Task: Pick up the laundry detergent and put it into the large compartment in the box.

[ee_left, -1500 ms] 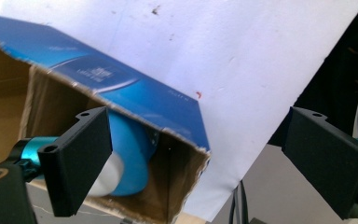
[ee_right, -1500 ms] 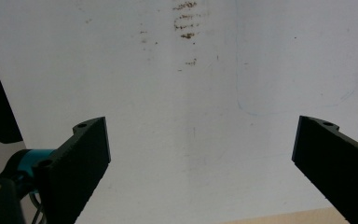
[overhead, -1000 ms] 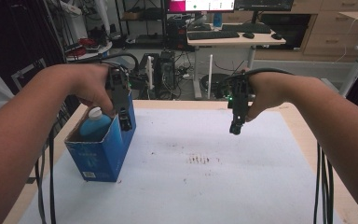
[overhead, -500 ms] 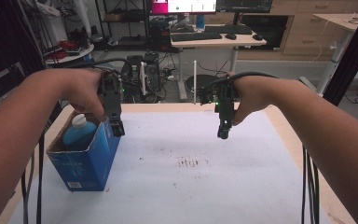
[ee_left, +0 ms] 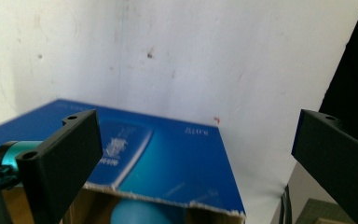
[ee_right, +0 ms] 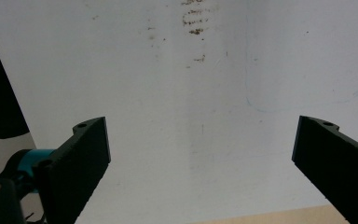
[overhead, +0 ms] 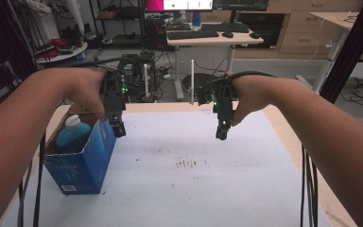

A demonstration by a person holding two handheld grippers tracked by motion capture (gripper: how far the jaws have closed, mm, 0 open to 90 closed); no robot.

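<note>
1. Blue carton [overhead: 82, 158]: it is seen standing upright on the left part of the white table cover [overhead: 189, 189], its top torn open. In the left gripper view its blue printed side [ee_left: 135, 154] and ragged top edge are seen below and between the jaws.
2. Bottle [overhead: 73, 135]: a blue bottle with a white cap is held inside the carton, its upper part rising above the carton's rim. In the left gripper view a blue rounded part [ee_left: 142, 215] is glimpsed within the opening.
3. Left gripper [overhead: 118, 130]: it is held in the person's left hand [overhead: 82, 92], pointed down, just above the carton's right top corner. Its jaws are shown spread wide in the left gripper view, with nothing pinched between them.
4. Stain [overhead: 186, 163]: a patch of small dark marks is seen on the cover between the two grippers; it appears also at the top of the right gripper view [ee_right: 196, 21].
5. Right gripper [overhead: 222, 135]: it is held in the right hand [overhead: 248, 97], pointed down above bare cover, well apart from the carton. Its jaws are shown spread wide and empty.
</note>
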